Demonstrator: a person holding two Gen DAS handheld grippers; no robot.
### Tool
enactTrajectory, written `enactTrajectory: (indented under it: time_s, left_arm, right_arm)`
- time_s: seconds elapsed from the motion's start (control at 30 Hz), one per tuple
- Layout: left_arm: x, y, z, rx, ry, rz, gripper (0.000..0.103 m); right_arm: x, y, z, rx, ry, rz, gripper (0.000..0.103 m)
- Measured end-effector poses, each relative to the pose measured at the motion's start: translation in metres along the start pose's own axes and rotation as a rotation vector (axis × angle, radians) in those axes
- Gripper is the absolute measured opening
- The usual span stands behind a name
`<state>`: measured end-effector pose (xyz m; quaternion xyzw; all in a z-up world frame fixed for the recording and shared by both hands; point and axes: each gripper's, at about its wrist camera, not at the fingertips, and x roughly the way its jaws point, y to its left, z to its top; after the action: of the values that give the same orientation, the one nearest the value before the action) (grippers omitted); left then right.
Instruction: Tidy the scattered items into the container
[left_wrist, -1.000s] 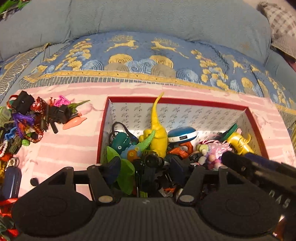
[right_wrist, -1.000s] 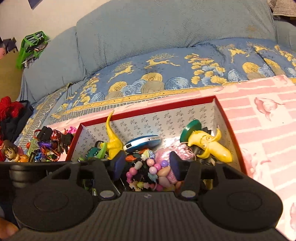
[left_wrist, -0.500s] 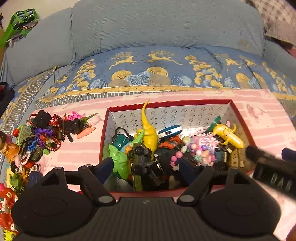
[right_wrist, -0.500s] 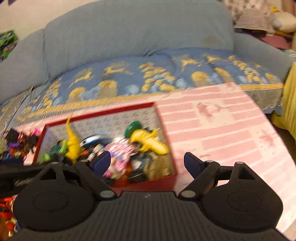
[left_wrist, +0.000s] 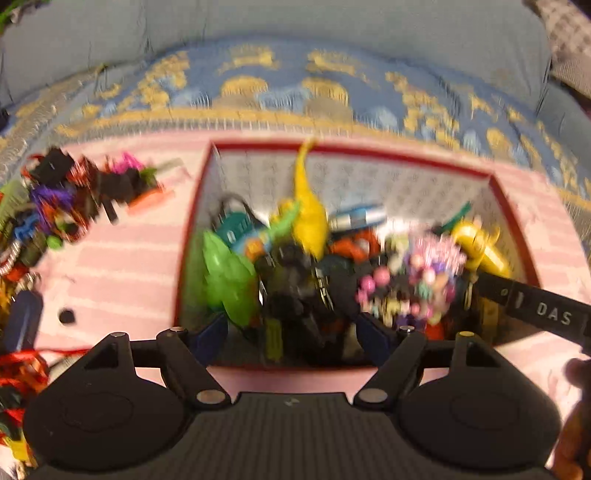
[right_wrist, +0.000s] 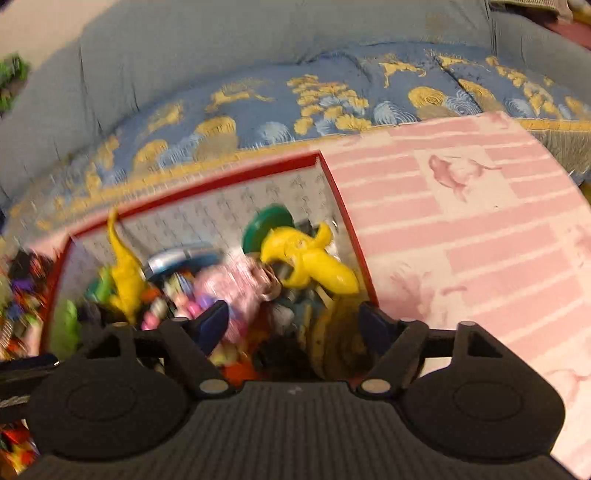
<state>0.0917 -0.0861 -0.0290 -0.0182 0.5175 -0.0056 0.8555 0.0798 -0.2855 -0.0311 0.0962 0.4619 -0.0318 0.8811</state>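
Both views motion-blurred; small detail unreliable.

Far left, on the pink striped cloth (left_wrist: 110, 266): heap of scattered items (left_wrist: 70, 206) not yet collected, black, purple, red and orange pieces tangled together, exact kinds not readable. Small dark round piece (left_wrist: 67, 316) lying apart from the heap, nearer the camera. More red and dark clutter along the left edge, too smeared to name.

Centre: red-rimmed box (left_wrist: 369, 149), patterned inside, already well filled. Left to right inside: green leaf-shaped toy (left_wrist: 229, 280), yellow long-necked dinosaur (left_wrist: 308, 218), blue-and-white oval gadget (left_wrist: 356, 218), pink bead cluster (left_wrist: 424, 273), yellow horned toy (left_wrist: 480, 247) against the right wall.

Step in hand, as judged: between drops, box loaded, heap at left waiting. Next move likely a swing left to the heap, jaws kept wide, then closing on one piece clear of the tangle; snagging on strings or loops a risk.

Left gripper (left_wrist: 293, 334): jaws spread wide, nothing between them, poised over the near rim of the box, no contact evident.

Right gripper (right_wrist: 295, 325): jaws likewise spread wide, empty, over the right half of the box above the beads and near the yellow horned toy; touching or not, cannot tell through the blur. Its black body seen from the left view entering at right, lettered "DAS".

Right of the box: bare pink cloth, then blue-and-gold sofa cover (right_wrist: 332, 96) behind.
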Motion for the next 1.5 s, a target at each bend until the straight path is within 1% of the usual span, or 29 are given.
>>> enactTrajectory:
  time_s: [0.07,0.13,0.2,0.27,0.33,0.4,0.47,0.5,0.53,0.57,0.63,0.7,0.73,0.8,0.9,0.97,1.03,1.07,1.1,1.13,1.17,1.2,1.27,1.3,1.33,1.37,1.4,1.5]
  left_arm:
    - [0.003,-0.006,-0.005,0.035,0.005,0.033,0.079]
    - [0.000,-0.008,-0.009,0.037,0.016,0.029,0.079]
    - [-0.004,-0.012,-0.015,0.049,0.031,0.008,0.078]
    - [-0.007,-0.018,-0.022,0.065,0.049,-0.020,0.078]
    - [-0.008,-0.024,-0.029,0.078,0.067,-0.044,0.078]
    - [-0.013,-0.033,-0.036,0.112,0.067,-0.033,0.077]
    - [-0.023,-0.040,-0.043,0.138,0.048,-0.015,0.075]
    - [-0.029,-0.043,-0.045,0.149,0.032,-0.005,0.075]
    - [-0.036,-0.046,-0.046,0.160,0.016,0.007,0.075]
    - [-0.041,-0.048,-0.046,0.170,0.008,0.013,0.075]
    - [-0.050,-0.052,-0.047,0.178,0.003,0.013,0.076]
    - [-0.058,-0.057,-0.049,0.188,-0.009,0.022,0.076]
    - [-0.063,-0.061,-0.051,0.199,-0.024,0.035,0.077]
    - [-0.072,-0.067,-0.055,0.217,-0.044,0.053,0.078]
    - [-0.088,-0.069,-0.061,0.226,-0.070,0.058,0.080]
    - [-0.103,-0.069,-0.066,0.229,-0.123,0.084,0.080]
    - [-0.121,-0.068,-0.072,0.232,-0.180,0.091,0.084]
    - [-0.129,-0.069,-0.074,0.235,-0.205,0.091,0.086]
    - [-0.135,-0.070,-0.076,0.241,-0.223,0.090,0.092]
    - [-0.139,-0.071,-0.077,0.246,-0.232,0.086,0.098]
    - [-0.141,-0.073,-0.078,0.249,-0.231,0.081,0.100]
    - [-0.141,-0.074,-0.078,0.252,-0.223,0.078,0.099]
    - [-0.139,-0.078,-0.080,0.271,-0.198,0.084,0.099]
    - [-0.136,-0.079,-0.081,0.285,-0.177,0.083,0.099]
    - [-0.132,-0.080,-0.083,0.294,-0.147,0.076,0.098]
    - [-0.128,-0.079,-0.084,0.294,-0.117,0.059,0.097]
    - [-0.125,-0.077,-0.084,0.284,-0.097,0.036,0.094]
    - [-0.121,-0.073,-0.083,0.262,-0.075,-0.011,0.093]
  right_arm:
    - [0.000,0.010,-0.005,-0.068,0.035,-0.081,0.059]
    - [-0.003,0.010,-0.009,-0.095,0.052,-0.121,0.057]
    - [-0.007,0.003,-0.013,-0.091,0.067,-0.140,0.054]
    - [-0.015,-0.010,-0.018,-0.074,0.082,-0.156,0.048]
    - [-0.025,-0.023,-0.027,-0.054,0.092,-0.162,0.045]
    - [-0.033,-0.030,-0.037,-0.058,0.098,-0.171,0.046]
    - [-0.045,-0.031,-0.047,-0.067,0.089,-0.180,0.050]
    - [-0.054,-0.030,-0.050,-0.067,0.062,-0.176,0.051]
    - [-0.065,-0.029,-0.052,-0.071,0.028,-0.173,0.053]
    - [-0.076,-0.027,-0.054,-0.082,-0.007,-0.181,0.068]
    - [-0.098,-0.021,-0.056,-0.112,-0.083,-0.229,0.084]
    - [-0.120,-0.018,-0.057,-0.127,-0.179,-0.255,0.084]
    - [-0.130,-0.018,-0.056,-0.123,-0.212,-0.257,0.085]
    - [-0.144,-0.016,-0.052,-0.118,-0.240,-0.239,0.085]
    - [-0.162,-0.015,-0.050,-0.102,-0.259,-0.226,0.085]
    - [-0.176,-0.011,-0.053,-0.108,-0.279,-0.256,0.085]
    - [-0.191,-0.006,-0.060,-0.118,-0.335,-0.301,0.086]
    - [-0.199,-0.004,-0.065,-0.126,-0.366,-0.301,0.089]
    - [-0.204,-0.003,-0.067,-0.139,-0.378,-0.284,0.093]
    - [-0.205,-0.002,-0.068,-0.156,-0.368,-0.258,0.099]
    - [-0.205,-0.001,-0.067,-0.167,-0.350,-0.239,0.100]
    - [-0.203,0.000,-0.068,-0.176,-0.336,-0.238,0.100]
    - [-0.197,0.003,-0.071,-0.193,-0.319,-0.279,0.100]
    - [-0.193,0.003,-0.072,-0.193,-0.294,-0.301,0.100]
    - [-0.188,0.002,-0.072,-0.190,-0.257,-0.301,0.100]
    - [-0.184,-0.001,-0.071,-0.182,-0.220,-0.281,0.100]
    - [-0.181,-0.004,-0.070,-0.166,-0.192,-0.254,0.100]
    - [-0.173,-0.007,-0.069,-0.138,-0.143,-0.214,0.100]
